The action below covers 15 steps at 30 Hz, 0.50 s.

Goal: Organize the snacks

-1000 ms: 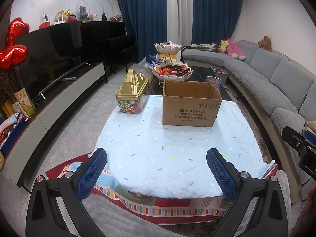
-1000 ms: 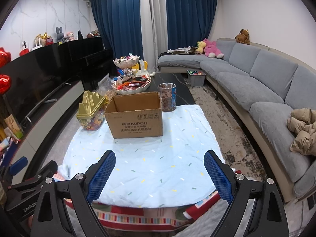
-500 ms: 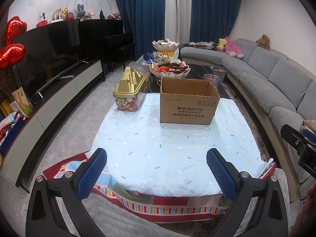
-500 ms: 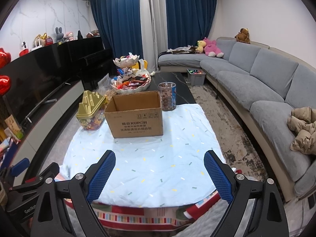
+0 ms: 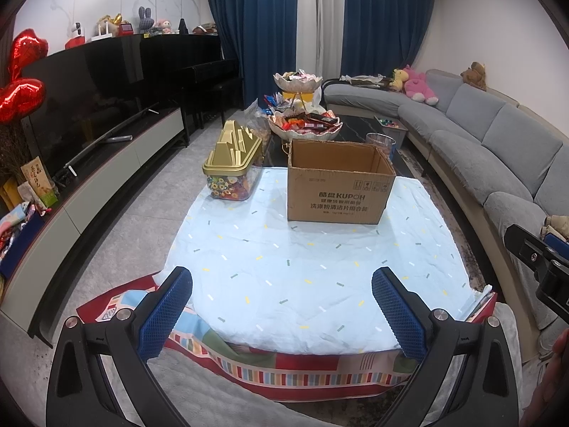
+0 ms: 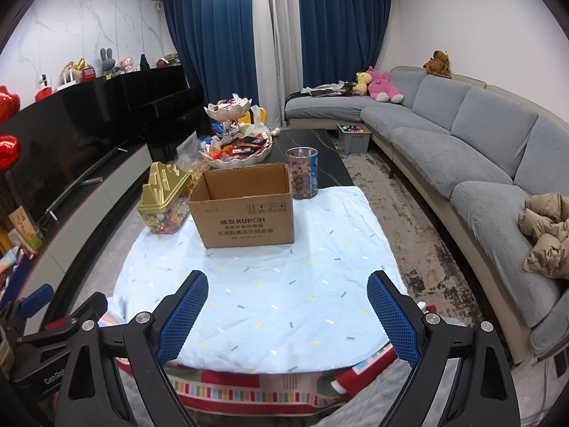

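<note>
Both grippers — left gripper [image 5: 282, 306], right gripper [image 6: 288, 315] — fingers wide apart, empty, over near tabletop edge. Cardboard box [image 6: 245, 206] mid-tabletop; candy tub [image 6: 165, 201] at left edge, nut jar [image 6: 303, 174] behind box — grip each upright, low on its body.

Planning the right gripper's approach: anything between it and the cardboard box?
Nothing: in the right wrist view, only bare light-blue tablecloth lies between the open right gripper and the cardboard box.

Frame centre: your table [image 5: 313, 284], pale blue cloth. On it: open cardboard box [image 5: 339, 181], gold-lidded candy container [image 5: 233, 170] left, snack jar [image 6: 302, 172] upper right.
</note>
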{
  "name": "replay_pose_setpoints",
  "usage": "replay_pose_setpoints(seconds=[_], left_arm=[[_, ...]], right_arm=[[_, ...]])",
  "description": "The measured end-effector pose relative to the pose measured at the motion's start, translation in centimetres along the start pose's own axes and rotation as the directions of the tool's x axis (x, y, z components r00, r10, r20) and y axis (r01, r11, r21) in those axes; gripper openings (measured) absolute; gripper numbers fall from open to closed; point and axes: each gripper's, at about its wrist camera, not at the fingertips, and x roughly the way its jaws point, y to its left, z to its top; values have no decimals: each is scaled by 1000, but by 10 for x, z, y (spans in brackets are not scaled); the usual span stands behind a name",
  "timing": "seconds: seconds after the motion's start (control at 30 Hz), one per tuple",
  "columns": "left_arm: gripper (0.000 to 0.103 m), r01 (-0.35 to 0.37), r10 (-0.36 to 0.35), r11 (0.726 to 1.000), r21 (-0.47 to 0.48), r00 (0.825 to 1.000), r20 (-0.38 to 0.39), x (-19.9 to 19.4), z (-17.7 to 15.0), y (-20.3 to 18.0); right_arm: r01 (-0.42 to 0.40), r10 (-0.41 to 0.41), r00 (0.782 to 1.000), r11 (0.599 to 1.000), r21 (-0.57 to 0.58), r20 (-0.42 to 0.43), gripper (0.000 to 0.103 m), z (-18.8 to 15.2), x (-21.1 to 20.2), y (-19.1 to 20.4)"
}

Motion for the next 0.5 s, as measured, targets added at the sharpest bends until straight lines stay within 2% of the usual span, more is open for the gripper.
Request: replay_pose_setpoints(seconds=[0.5], left_arm=[[103, 3, -3, 1000, 0, 1000, -6, 2, -2, -1]], right_arm=[[2, -2, 1000, 1000, 3, -6, 92, -2, 1, 1]])
